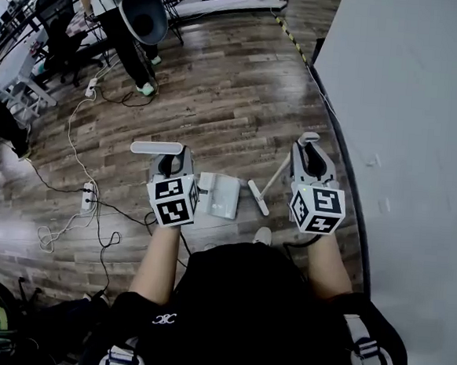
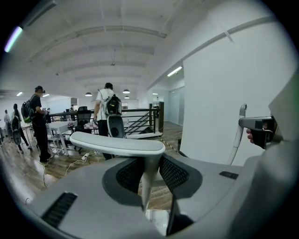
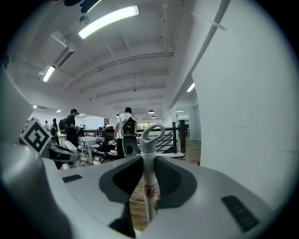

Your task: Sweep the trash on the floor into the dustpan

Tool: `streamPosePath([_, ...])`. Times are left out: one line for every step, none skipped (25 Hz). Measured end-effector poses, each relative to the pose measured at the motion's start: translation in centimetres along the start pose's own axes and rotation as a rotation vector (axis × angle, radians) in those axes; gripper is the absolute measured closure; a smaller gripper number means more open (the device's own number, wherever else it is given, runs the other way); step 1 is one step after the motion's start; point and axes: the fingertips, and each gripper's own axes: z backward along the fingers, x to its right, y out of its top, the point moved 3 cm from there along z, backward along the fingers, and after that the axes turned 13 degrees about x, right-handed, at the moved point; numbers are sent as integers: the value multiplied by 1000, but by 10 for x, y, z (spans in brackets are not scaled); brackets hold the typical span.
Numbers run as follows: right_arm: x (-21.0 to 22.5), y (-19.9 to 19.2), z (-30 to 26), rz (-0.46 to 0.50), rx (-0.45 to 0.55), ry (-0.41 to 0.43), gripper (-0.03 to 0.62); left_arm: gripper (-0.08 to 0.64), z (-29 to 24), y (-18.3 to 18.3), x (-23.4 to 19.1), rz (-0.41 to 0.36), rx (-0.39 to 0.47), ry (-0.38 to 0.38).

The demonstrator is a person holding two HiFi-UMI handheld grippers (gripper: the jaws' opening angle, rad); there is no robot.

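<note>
My left gripper (image 1: 170, 160) is shut on the stem of the white dustpan's T-shaped handle (image 1: 156, 147). The dustpan's tray (image 1: 220, 194) rests on the wood floor just right of it. In the left gripper view the handle's grip (image 2: 117, 142) lies across the top of the jaws and the stem runs down between them at my left gripper (image 2: 148, 175). My right gripper (image 1: 308, 152) is shut on the white broom's stick (image 3: 149, 186), whose loop end (image 3: 152, 132) stands above the jaws. The broom head (image 1: 257, 197) sits on the floor beside the tray. I see no trash.
A white partition wall (image 1: 407, 113) runs along the right. Cables and a power strip (image 1: 88, 196) lie on the floor at left. A person (image 1: 130, 28) stands by an office chair at the back, near a railing (image 2: 135, 119). A shoe tip (image 1: 262, 235) shows below the broom.
</note>
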Motion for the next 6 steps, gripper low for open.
streamPosePath([3, -2, 0, -2, -2, -2, 495, 452, -1, -1, 1, 1, -1, 2])
streamPosePath([5, -3, 0, -4, -2, -3, 497, 451, -2, -1, 2, 2, 0, 5])
streamPosePath([8, -3, -1, -4, 1, -4, 496, 451, -4, 0, 2, 4, 4, 8])
streamPosePath([10, -1, -3, -2, 8, -4, 496, 451, -6, 2, 2, 6, 11, 11])
streamPosePath([13, 2, -6, 0, 17, -4, 495, 451, -9, 6, 2, 9, 19, 14])
streamPosePath([15, 5, -9, 2, 26, -3, 495, 451, -12, 10, 1, 12, 29, 17])
